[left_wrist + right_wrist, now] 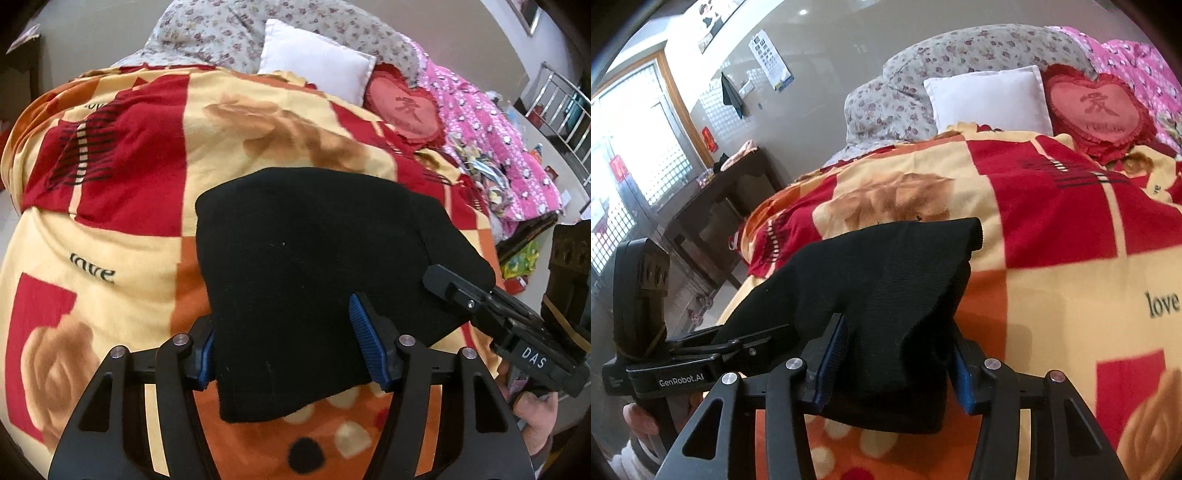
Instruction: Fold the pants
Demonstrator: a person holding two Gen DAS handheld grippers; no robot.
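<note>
"DAS" marks the right hand-held gripper [439, 278], "GenRobot.AI" the left hand-held gripper [738, 341]; the blanket [122, 236] reads "love". Both lie low, spread wide around folded black pants [306, 258] on the bed.

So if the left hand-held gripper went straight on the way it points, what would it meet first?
The black pants: the folded cloth already lies between the open fingers of the left hand-held gripper and stretches on ahead. Beyond it comes the patterned blanket, then probably the white pillow; depth is hard to judge.
</note>
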